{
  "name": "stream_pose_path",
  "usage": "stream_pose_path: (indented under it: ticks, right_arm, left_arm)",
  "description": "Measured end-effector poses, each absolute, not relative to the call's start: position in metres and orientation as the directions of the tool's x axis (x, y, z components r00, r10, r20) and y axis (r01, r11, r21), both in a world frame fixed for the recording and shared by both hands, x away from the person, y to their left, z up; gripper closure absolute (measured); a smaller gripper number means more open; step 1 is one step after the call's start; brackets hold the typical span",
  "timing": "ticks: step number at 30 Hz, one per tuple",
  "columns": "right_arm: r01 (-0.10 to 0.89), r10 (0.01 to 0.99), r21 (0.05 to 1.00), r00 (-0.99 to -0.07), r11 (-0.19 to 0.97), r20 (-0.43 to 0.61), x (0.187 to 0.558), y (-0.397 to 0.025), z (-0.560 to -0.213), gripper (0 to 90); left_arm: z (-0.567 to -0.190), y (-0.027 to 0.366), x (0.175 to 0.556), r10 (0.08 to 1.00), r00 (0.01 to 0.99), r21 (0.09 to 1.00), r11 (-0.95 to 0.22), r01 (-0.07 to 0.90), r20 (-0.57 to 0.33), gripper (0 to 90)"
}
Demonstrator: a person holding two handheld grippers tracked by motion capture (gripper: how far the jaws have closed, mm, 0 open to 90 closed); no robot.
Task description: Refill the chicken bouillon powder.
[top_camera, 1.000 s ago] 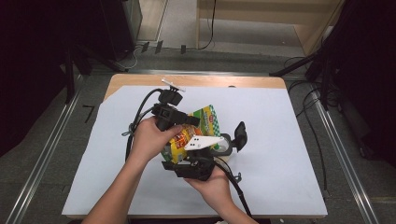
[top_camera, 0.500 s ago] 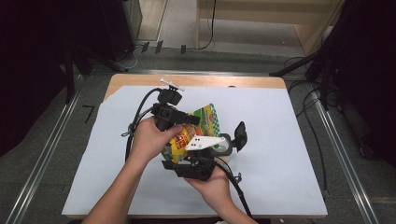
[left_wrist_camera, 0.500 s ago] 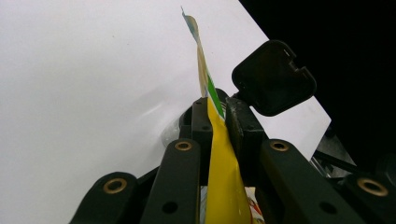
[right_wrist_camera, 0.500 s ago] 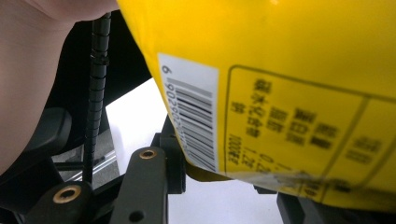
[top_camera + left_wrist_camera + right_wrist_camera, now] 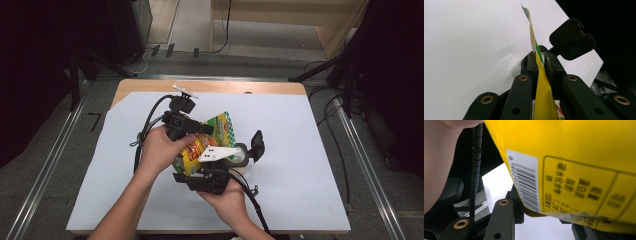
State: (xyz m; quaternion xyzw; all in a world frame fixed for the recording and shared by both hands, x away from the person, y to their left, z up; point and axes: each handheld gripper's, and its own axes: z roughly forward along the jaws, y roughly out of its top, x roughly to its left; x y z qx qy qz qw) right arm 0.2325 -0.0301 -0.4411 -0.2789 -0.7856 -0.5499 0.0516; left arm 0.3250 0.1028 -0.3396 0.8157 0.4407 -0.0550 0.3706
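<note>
Both tongs grip the yellow and green printed plastic snack bag (image 5: 207,140), held up over the middle of the white-covered desk (image 5: 310,150). Left tongs (image 5: 539,62) are clamped on its thin edge; right tongs (image 5: 541,211) pinch its lower seam. Bag looks unopened; tearing likely remains.

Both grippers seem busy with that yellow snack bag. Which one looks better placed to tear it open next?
Probably the left hand-held gripper: its jaws are clamped on the snack bag at its thin top edge. The right hand-held gripper sits under the bottom edge, better for steadying.
</note>
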Motion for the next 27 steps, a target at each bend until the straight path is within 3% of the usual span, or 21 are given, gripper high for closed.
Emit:
stream_pose_path:
  ticks: [27]
  right_arm:
    - [0.481,0.382,0.840,-0.847,0.250,0.371,0.2348,-0.0330,-0.4389,65.9]
  left_arm:
    - [-0.3388,0.1041,0.3258,0.673,0.603,0.568,-0.318,0.759,-0.429,84.2]
